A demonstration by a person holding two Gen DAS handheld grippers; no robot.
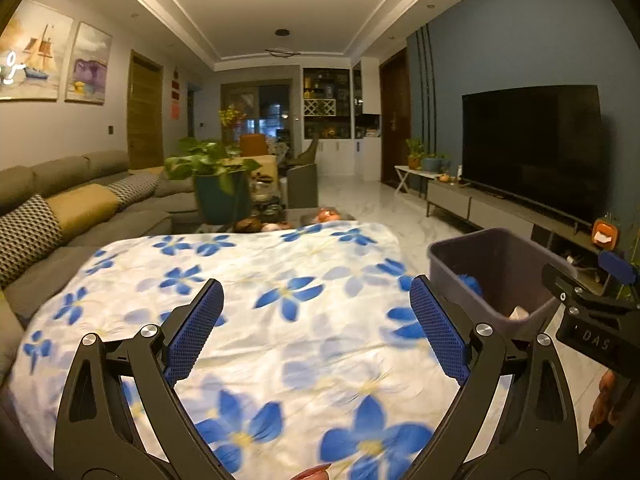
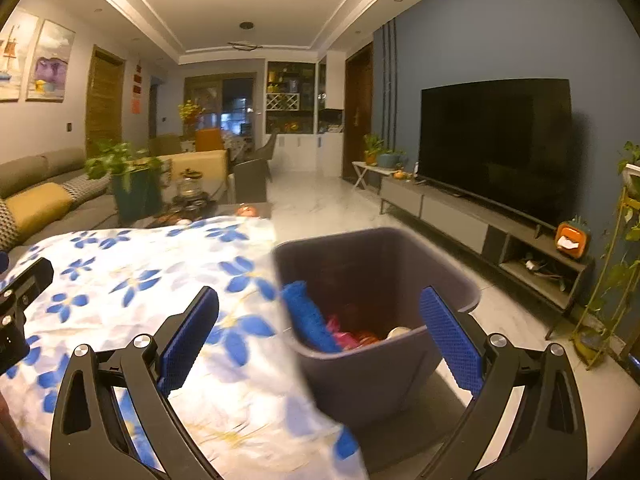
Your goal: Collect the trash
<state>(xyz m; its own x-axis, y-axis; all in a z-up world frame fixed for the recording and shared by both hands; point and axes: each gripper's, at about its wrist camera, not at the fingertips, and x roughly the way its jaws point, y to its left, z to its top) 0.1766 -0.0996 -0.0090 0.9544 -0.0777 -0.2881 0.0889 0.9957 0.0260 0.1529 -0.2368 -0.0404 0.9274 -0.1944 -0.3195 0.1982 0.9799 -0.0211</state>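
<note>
Both tongs hang spread wide and empty. The right gripper [image 2: 318, 330] sits directly over the bin [image 2: 380, 240], which stands just right of the flowered cloth [image 2: 120, 280]. The left gripper [image 1: 316, 328] is over the cloth, the bin [image 1: 496, 240] off to its right. Trash [image 2: 352, 336] already lies inside the bin; none shows on the cloth.

The bin [image 2: 384, 376] hides most of its contents behind its near wall: a blue bundle [image 2: 308, 320], pink and red scraps [image 2: 352, 334] and something pale [image 2: 398, 332] are too blurred to identify. The flowered cloth [image 2: 120, 292] hides the tabletop and smears toward the lower edge.
</note>
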